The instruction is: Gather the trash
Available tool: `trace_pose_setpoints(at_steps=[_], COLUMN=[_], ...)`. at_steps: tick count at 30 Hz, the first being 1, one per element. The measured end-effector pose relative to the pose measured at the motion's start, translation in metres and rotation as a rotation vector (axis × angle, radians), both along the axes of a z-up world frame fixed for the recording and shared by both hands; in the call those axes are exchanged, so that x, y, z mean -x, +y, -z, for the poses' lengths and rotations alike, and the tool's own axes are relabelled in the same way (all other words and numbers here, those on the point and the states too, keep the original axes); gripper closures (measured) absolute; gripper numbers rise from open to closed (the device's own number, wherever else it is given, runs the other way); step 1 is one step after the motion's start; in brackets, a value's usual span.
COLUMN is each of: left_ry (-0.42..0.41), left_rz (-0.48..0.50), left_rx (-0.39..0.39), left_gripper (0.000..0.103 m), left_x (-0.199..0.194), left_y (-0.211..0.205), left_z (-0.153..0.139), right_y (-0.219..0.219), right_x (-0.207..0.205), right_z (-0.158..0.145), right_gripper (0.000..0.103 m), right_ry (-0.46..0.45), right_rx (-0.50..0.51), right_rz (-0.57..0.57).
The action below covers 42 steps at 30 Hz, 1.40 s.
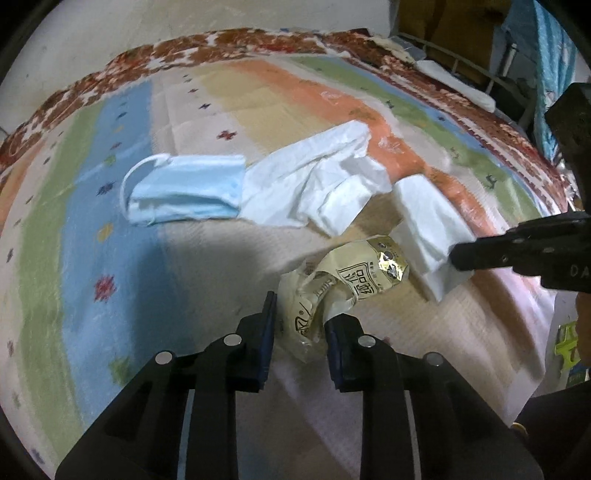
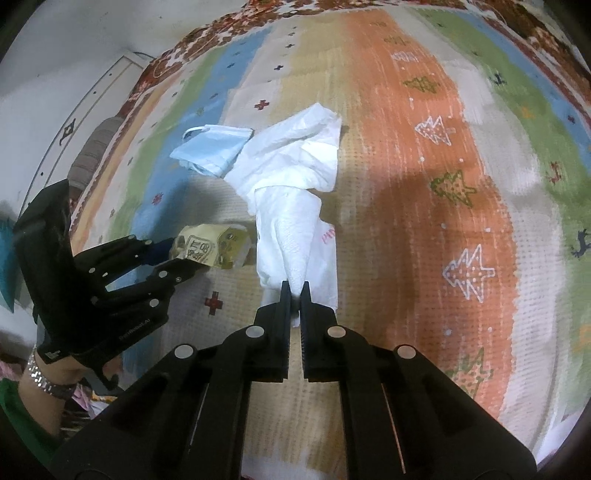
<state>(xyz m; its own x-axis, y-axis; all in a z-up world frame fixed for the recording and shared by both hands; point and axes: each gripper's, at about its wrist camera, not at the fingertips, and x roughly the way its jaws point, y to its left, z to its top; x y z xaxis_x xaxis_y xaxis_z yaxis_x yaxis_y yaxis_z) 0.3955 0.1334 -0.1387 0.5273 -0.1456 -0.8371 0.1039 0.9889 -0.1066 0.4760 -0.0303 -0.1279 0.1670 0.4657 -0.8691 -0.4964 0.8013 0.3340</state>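
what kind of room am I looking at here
Probably a bedroom at home: a striped, multicoloured patterned blanket covers what looks like a bed, a white metal rail runs along its far edge, and a white plaster wall rises behind.

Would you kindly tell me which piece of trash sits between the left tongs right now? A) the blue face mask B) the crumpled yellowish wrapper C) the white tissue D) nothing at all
B: the left tongs close around the crumpled yellowish wrapper, while the blue face mask lies apart on the blanket and the right tongs pinch the white tissue.
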Motion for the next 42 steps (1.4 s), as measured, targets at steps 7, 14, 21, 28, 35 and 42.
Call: trace_pose_setpoints(at_steps=[7,14,21,28,35,42], left_ry=[0.042,0.076,0.119,0.108,0.109,0.11], left_rz=[-0.106,-0.167,-0.254,-0.29,-0.304,-0.366], left_rx=[0.02,-0.006,-0.005,-0.014,-0.022,0.053], left_gripper=[0.082,0.082,0.082,0.082,0.082,0.082], left_x=[0.014,0.024,0.041,0.058,0.078,0.103], left_y=[0.017,0.016,0.018,0.004,-0.011,-0.011], left_z=[-0.011,-0.028,-0.038,-0.061,-0.075,-0.083], right_y=[0.006,0.011,0.012,0.012,0.002,-0.017], right_x=[0.012,0.029,0.054,0.073,0.088,0.113], right_z=[-0.016,-0.027,-0.039,-0.055,-0.075,-0.094], right_gripper=[0.099,0.099,0.099,0.099,0.099,0.099], right_ry=[-0.054,-0.106,-0.151,-0.18,-0.225,-0.243], right_rx=[0.019,0.071,0.09,0.09,0.083,0.056], right_rz=[-0.042,-0.098,-0.148,-0.165,-0.166,-0.154])
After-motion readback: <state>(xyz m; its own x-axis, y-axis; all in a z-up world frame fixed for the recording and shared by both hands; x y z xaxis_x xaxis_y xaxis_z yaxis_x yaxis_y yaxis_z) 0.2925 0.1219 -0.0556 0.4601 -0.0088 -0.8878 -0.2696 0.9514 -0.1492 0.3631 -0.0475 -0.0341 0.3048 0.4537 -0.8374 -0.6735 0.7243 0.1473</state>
